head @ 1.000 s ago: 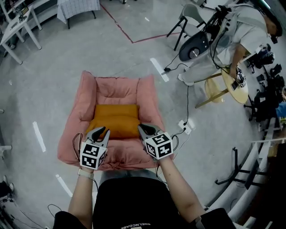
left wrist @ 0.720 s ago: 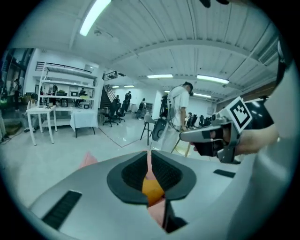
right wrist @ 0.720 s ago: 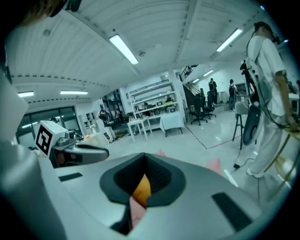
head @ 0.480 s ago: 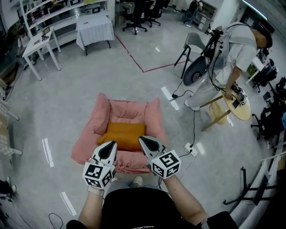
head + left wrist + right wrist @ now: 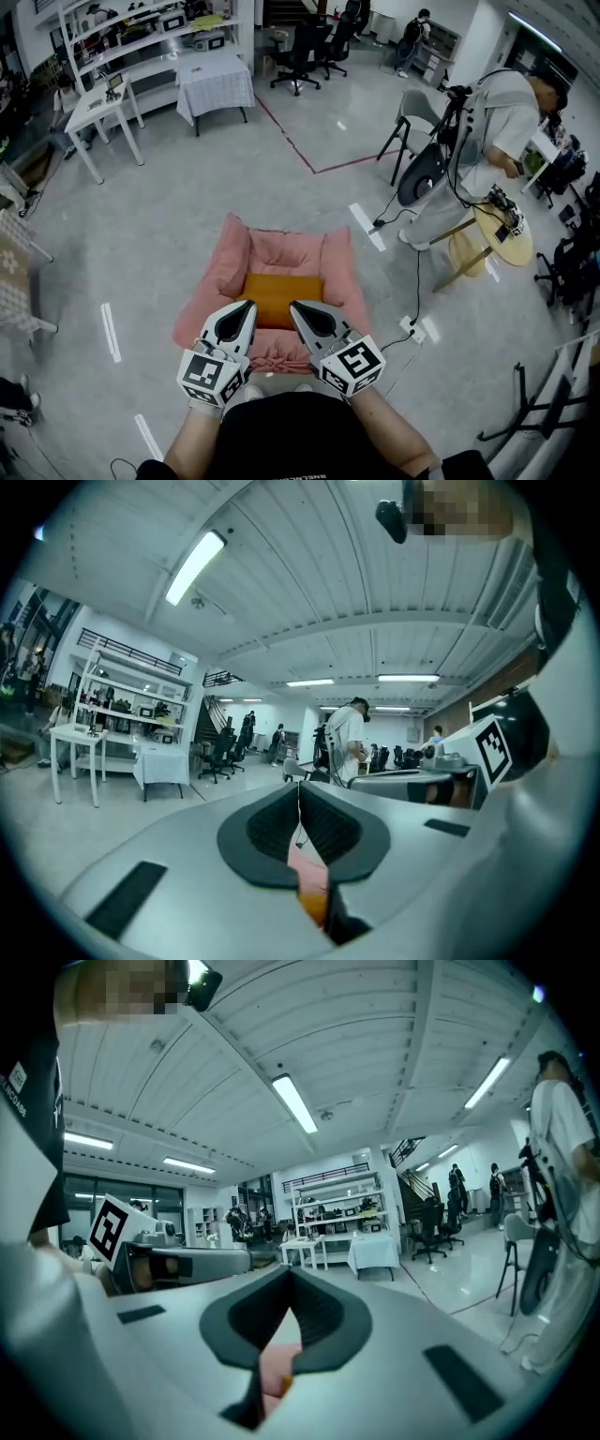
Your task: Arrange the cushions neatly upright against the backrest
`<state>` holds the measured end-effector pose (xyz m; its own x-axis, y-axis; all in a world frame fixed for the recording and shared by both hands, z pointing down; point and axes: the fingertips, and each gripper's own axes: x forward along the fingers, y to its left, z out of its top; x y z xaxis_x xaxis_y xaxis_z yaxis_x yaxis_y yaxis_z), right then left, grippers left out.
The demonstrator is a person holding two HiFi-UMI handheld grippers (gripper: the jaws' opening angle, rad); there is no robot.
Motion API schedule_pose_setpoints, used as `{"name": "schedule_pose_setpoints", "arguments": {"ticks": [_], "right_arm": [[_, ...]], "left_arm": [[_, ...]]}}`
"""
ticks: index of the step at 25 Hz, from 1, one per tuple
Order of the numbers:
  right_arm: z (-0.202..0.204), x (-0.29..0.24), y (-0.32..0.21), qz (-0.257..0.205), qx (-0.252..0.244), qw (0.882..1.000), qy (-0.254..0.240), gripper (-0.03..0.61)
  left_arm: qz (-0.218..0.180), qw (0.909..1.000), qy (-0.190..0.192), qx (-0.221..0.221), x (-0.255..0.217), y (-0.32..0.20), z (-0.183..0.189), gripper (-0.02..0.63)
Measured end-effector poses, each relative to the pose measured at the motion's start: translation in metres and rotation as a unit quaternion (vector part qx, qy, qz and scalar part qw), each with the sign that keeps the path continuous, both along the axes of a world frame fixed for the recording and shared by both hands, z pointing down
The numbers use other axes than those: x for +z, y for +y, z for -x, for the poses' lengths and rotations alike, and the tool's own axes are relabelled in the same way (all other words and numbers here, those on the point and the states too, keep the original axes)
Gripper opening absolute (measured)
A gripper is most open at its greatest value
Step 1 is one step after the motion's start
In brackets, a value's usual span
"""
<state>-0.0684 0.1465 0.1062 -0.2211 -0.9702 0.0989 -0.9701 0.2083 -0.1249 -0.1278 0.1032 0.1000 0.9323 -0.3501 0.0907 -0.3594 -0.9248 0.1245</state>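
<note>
A pink armchair (image 5: 330, 267) stands on the grey floor in front of me in the head view. An orange cushion (image 5: 281, 292) sits on its seat, up against the backrest. My left gripper (image 5: 248, 308) and right gripper (image 5: 294, 307) are held side by side above the chair's front edge. Both are shut with nothing between the jaws, clear of the cushion. The left gripper view shows that gripper (image 5: 300, 786) pointing level across the room. Only a sliver of pink chair (image 5: 305, 864) and orange cushion (image 5: 315, 907) shows below it. The right gripper (image 5: 289, 1275) also points level.
A person (image 5: 487, 117) stands at the right beside a round wooden stool (image 5: 504, 234) and a folding chair (image 5: 412, 108). A power strip with cables (image 5: 412, 329) lies on the floor right of the armchair. White tables (image 5: 103, 103) and shelves are at the back left.
Both grippers have lifted up and away from the armchair's seat and now point level. The chair looks smaller and farther below. The orange cushion stays on the seat.
</note>
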Motion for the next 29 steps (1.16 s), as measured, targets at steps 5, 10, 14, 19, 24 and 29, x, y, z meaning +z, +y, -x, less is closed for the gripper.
{"name": "schedule_pose_setpoints", "arguments": {"ticks": [5, 10, 14, 19, 24, 29], "right_arm": [[0.006, -0.013, -0.001, -0.019, 0.004, 1.000, 0.019, 0.009], [0.002, -0.016, -0.008, -0.024, 0.013, 0.999, 0.023, 0.009], [0.000, -0.018, -0.012, -0.023, 0.021, 0.999, 0.020, 0.009], [-0.002, -0.018, -0.013, -0.022, 0.026, 0.999, 0.021, 0.009], [-0.002, -0.018, -0.016, -0.016, 0.027, 0.999, 0.025, 0.009], [0.000, -0.013, -0.017, -0.014, 0.028, 0.999, 0.025, 0.009]], "left_arm": [[-0.017, 0.9998, 0.003, 0.010, -0.007, 0.004, 0.004, 0.015], [-0.023, 0.9997, 0.005, 0.007, -0.013, -0.003, 0.007, 0.015], [-0.025, 0.9997, 0.002, 0.002, -0.015, -0.010, 0.009, 0.015], [-0.024, 0.9997, 0.005, -0.002, -0.015, -0.013, 0.011, 0.016], [-0.024, 0.9997, 0.001, 0.002, -0.014, -0.014, 0.009, 0.016], [-0.022, 0.9997, -0.001, 0.003, -0.009, -0.015, 0.010, 0.017]]}}
